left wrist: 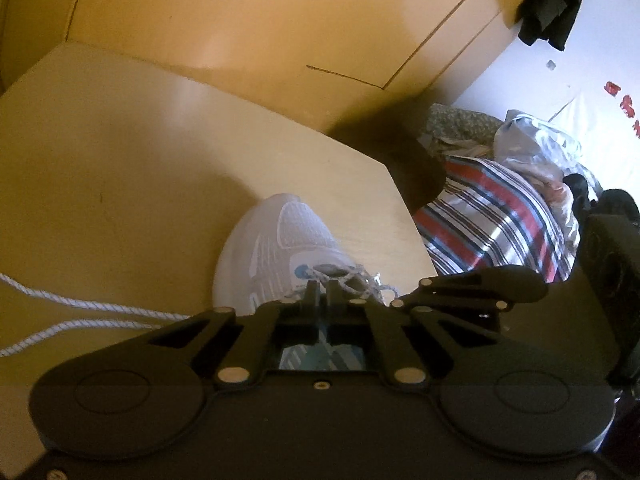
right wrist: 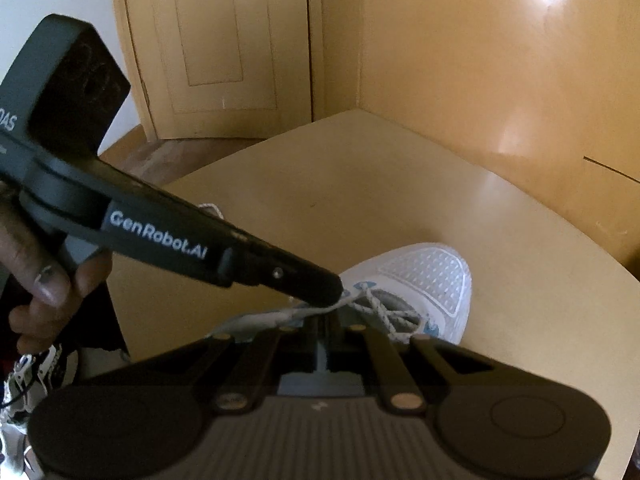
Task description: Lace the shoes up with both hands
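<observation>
A white mesh sneaker (left wrist: 280, 248) with blue accents sits on a tan table (left wrist: 120, 160); it also shows in the right wrist view (right wrist: 432, 280). My left gripper (left wrist: 322, 292) is shut on the white speckled lace (left wrist: 352, 280) at the lowest eyelets; in the right wrist view its tip (right wrist: 328, 294) pinches the lace (right wrist: 380, 308). Two lace strands (left wrist: 80, 312) trail off to the left. My right gripper (right wrist: 328, 328) has its fingers close together over the shoe's tongue; whether it holds lace is hidden.
Yellow cupboard doors (left wrist: 280, 20) stand behind the table. A striped cloth pile (left wrist: 492, 216) lies right of the table's edge. A door (right wrist: 216, 40) stands at far left. A hand (right wrist: 44, 280) grips the left tool's handle.
</observation>
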Action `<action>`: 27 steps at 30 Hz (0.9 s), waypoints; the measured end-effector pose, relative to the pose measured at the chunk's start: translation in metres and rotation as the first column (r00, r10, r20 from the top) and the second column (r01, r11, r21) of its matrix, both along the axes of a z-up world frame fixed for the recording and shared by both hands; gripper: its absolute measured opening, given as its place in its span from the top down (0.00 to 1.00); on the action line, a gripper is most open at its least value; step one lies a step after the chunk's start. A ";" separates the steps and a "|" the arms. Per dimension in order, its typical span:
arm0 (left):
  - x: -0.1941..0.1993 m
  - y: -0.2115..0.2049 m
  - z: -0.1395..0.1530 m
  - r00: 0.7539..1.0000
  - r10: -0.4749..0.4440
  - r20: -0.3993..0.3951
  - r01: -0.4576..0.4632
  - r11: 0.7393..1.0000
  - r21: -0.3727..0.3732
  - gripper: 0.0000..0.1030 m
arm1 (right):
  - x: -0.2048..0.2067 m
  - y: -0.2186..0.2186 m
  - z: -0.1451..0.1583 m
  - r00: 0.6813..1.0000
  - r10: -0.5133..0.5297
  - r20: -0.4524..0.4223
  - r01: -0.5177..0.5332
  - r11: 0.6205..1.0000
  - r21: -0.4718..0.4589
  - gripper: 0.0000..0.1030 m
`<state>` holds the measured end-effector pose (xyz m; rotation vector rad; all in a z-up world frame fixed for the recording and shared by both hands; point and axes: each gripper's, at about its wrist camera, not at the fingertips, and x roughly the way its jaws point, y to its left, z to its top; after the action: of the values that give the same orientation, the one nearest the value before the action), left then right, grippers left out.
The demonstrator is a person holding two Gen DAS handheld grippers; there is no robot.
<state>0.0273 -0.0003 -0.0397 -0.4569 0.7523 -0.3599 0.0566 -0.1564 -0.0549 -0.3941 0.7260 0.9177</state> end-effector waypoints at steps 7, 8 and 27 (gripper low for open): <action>-0.014 0.027 0.034 0.986 0.077 0.150 -0.100 0.983 0.154 1.00 | -0.008 -0.017 0.015 0.995 -0.051 0.086 0.053 0.998 -0.017 0.45; -0.018 0.038 0.042 0.977 0.113 0.183 -0.146 0.973 0.179 1.00 | -0.009 -0.020 0.016 0.994 -0.059 0.095 0.062 0.998 -0.027 0.45; -0.092 0.212 0.116 0.717 0.529 0.453 -0.672 0.697 0.250 1.00 | -0.002 -0.031 0.005 0.991 -0.131 0.008 0.131 0.987 -0.089 0.45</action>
<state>-0.0646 0.2121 0.0764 -0.2180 0.2687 0.3507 0.0544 -0.1877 -0.0498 -0.4214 0.7844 0.7626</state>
